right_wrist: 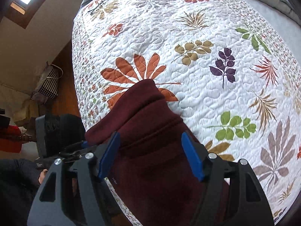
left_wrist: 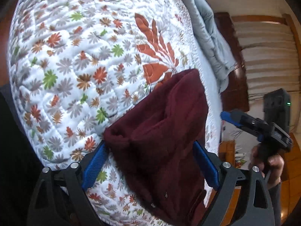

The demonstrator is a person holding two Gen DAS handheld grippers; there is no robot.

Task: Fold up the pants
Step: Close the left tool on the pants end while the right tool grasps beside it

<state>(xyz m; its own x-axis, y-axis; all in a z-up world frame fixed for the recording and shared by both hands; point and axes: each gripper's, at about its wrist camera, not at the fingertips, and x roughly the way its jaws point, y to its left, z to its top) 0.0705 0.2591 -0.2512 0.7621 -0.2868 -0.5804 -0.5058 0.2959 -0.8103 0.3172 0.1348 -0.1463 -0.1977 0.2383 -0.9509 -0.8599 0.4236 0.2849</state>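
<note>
The folded pants (left_wrist: 160, 131) lie on the quilt (left_wrist: 75, 56) between the spread, non-gripping left gripper (left_wrist: 150, 162) and right gripper (right_wrist: 150, 154) fingers.

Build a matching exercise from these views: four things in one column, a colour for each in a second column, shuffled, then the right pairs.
Things:
1. pants
2. gripper pads
3. large flower printed on the quilt above the pants
4. bunched blanket at the quilt's far edge

Colours:
A. blue
B. pale grey-blue
C. dark maroon
D. orange

Pairs: 1-C, 2-A, 3-D, 4-B
</note>
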